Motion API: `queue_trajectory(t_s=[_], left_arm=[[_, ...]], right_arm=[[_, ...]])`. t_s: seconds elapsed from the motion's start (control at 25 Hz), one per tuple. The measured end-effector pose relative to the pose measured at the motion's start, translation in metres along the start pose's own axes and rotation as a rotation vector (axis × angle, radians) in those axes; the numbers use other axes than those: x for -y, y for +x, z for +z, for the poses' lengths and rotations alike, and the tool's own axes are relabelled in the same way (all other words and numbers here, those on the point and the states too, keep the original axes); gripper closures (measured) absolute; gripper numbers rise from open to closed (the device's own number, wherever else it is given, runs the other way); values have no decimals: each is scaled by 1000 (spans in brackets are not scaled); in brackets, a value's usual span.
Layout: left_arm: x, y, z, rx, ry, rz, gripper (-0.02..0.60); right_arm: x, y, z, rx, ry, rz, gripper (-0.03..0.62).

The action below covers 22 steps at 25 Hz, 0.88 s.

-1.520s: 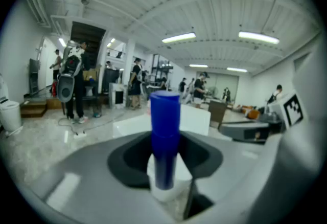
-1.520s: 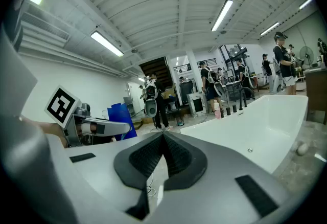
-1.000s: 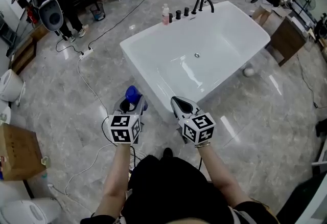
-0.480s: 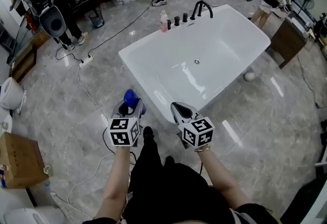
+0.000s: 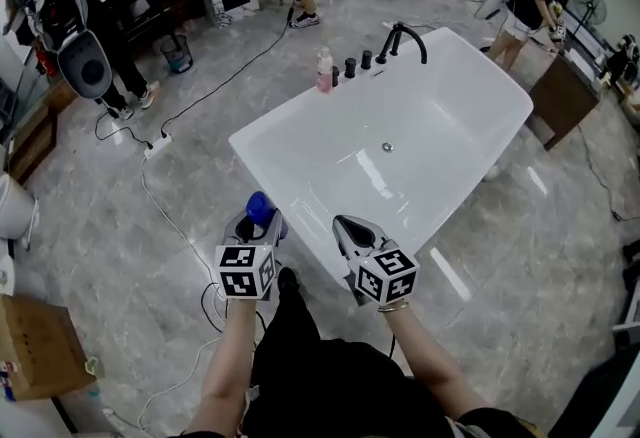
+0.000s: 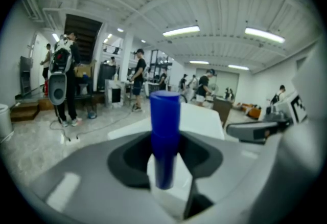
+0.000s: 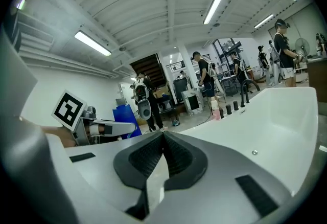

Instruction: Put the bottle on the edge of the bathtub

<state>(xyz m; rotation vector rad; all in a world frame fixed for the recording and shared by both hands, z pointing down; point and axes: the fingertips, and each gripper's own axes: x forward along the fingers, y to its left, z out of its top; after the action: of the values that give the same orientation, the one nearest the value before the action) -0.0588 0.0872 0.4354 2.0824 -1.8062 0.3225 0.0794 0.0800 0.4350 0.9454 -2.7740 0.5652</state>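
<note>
- A glossy white bathtub, rectangular with rounded corners, is set on a grey marbled floor.
- The right gripper is closed, ribbed pads together, with nothing held.
- The left gripper is clamped around the bottle, just beside the tub's near rim.
- The bottle, a smooth blue cylinder, is held upright between the left jaws.

Bottle body largely hidden inside the left hand-held gripper, only its blue top in view
</note>
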Motion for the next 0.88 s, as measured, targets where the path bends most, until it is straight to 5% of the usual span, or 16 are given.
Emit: queue_trajectory(t_s=[0.48, 0.88], left_arm=[[-128, 112, 50, -33, -10, -60, 423], [-163, 174, 54, -74, -6, -110, 423]], right_arm=[[39, 160, 48, -31, 27, -96, 591], [75, 212, 55, -72, 43, -170, 591]])
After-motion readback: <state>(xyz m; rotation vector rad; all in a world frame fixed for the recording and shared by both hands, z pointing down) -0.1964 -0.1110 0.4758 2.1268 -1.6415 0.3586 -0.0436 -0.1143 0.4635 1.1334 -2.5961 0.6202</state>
